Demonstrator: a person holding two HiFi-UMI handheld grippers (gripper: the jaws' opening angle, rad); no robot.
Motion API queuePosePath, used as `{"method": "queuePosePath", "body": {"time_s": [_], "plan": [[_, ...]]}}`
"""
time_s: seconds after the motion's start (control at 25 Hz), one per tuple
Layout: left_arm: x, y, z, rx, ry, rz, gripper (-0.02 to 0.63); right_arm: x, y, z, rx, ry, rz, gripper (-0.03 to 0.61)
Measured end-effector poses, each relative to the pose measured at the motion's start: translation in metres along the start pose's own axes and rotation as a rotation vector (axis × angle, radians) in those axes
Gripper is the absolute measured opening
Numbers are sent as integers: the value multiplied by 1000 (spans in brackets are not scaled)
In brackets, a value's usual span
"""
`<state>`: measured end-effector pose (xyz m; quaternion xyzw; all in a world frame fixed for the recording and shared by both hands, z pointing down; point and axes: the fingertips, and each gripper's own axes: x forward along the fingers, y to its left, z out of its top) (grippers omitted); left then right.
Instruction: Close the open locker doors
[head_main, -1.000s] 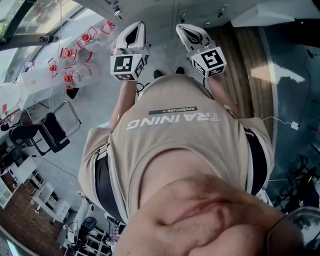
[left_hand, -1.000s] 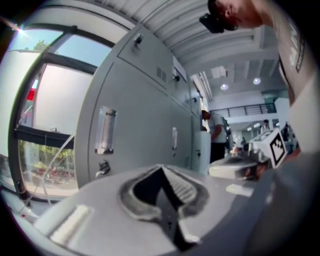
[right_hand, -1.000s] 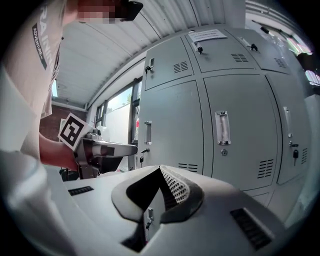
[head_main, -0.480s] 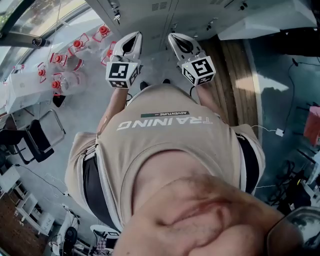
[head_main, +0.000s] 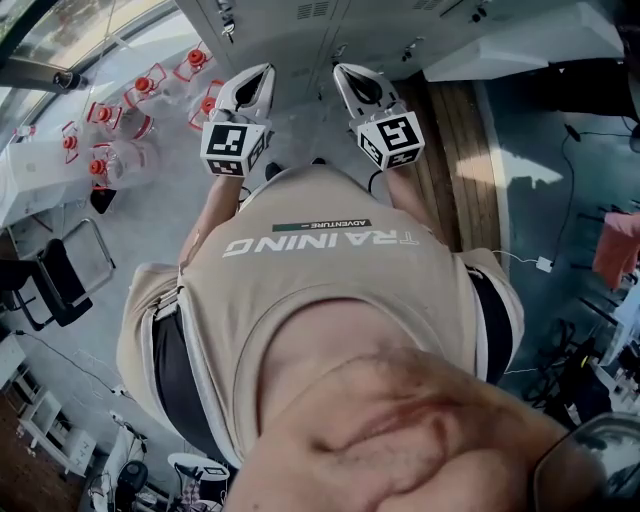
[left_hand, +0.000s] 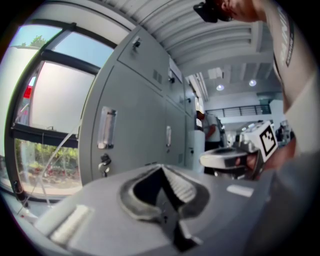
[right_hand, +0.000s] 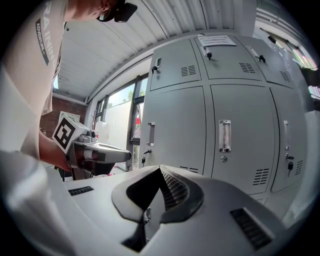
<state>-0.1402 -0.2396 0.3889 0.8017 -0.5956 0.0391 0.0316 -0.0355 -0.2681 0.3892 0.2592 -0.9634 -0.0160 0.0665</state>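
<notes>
facing lockers (right_hand: 235, 115), left tongs (left_hand: 161, 169) and right tongs (right_hand: 160, 171) closed.

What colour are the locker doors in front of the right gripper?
The locker doors are plain light grey; the right gripper view shows them best.

The person's beige shirt (head_main: 330, 300) reads "TRAINING" in large white letters, with a smaller "ADVENTURE" strip beside it.

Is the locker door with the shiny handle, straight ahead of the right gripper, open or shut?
Shut. The locker door lies flat in line with its neighbours, thin seams around it, no inside showing.
</notes>
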Motion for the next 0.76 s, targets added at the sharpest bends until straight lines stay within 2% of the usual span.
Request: {"method": "queuePosePath", "body": {"time_s": [0.32,0.76], "plan": [[-2,9,-11,-19,22,2,0,5,6,-8,14,13,27,14],[11,12,-41,-71,56,-10,0,7,-4,-29,35,54,-5,14]]}}
